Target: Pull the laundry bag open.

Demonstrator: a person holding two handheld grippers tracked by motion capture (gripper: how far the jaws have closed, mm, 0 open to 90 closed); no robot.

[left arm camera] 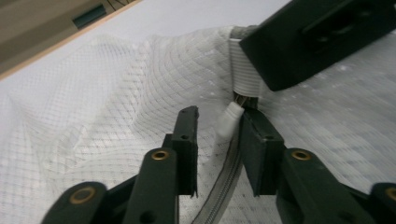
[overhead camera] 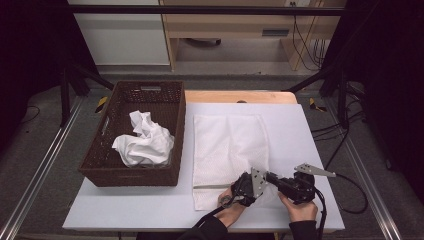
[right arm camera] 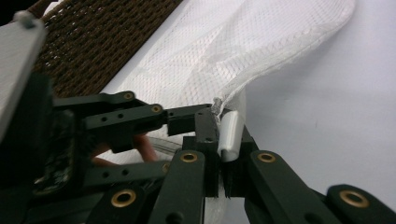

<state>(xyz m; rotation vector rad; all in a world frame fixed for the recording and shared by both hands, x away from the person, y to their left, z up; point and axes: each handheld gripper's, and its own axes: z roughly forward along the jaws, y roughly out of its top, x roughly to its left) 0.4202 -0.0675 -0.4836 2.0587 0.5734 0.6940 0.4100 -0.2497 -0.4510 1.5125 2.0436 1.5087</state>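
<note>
one white mesh bag (overhead camera: 227, 150) with one zipper (left arm camera: 224, 179), one brown wicker basket (overhead camera: 131, 176), one crumpled white cloth (overhead camera: 144, 142) in it, two handheld grippers, left (overhead camera: 239, 189) and right (overhead camera: 274, 178), one table (overhead camera: 300, 130)

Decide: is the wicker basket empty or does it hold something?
Not empty: the wicker basket holds a crumpled white cloth.
</note>
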